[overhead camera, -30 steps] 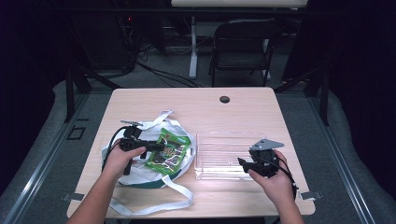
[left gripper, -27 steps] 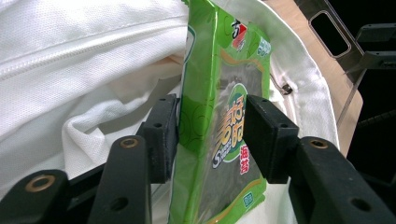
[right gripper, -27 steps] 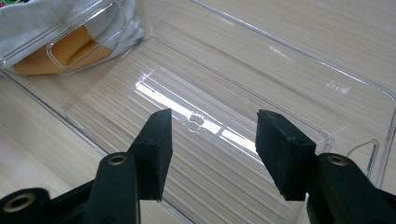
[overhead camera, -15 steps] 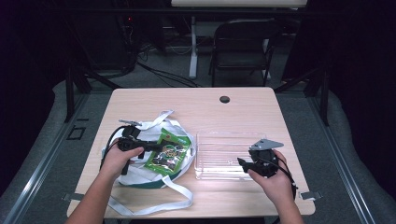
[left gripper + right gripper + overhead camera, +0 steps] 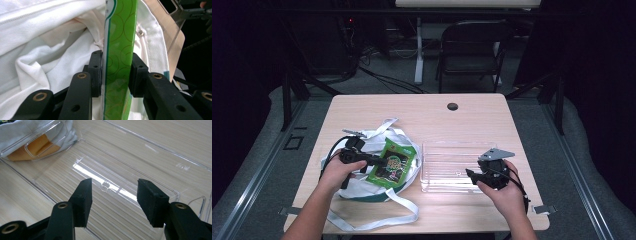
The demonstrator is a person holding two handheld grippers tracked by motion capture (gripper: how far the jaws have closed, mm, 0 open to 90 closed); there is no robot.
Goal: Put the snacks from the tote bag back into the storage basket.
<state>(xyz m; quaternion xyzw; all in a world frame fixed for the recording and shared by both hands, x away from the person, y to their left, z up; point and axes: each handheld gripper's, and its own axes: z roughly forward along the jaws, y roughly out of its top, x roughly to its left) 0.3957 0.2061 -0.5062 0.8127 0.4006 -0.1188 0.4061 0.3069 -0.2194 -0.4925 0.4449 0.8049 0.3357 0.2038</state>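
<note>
Beyond the tray (image 5: 432, 150), bare surface (image 5: 422, 107) is lying open. Left of the tray, the bag (image 5: 362, 187) and its straps (image 5: 377, 220) are blocking passage.

We see a green snack packet (image 5: 392, 163) with ring patterns, lying over a white cloth bag (image 5: 362, 187) on the left half of the table; one edge of it is pinched between black jaws, edge-on in the left gripper view (image 5: 120, 57). Just beside the bag lies an empty clear plastic tray (image 5: 447, 167), flat on the table.
</note>
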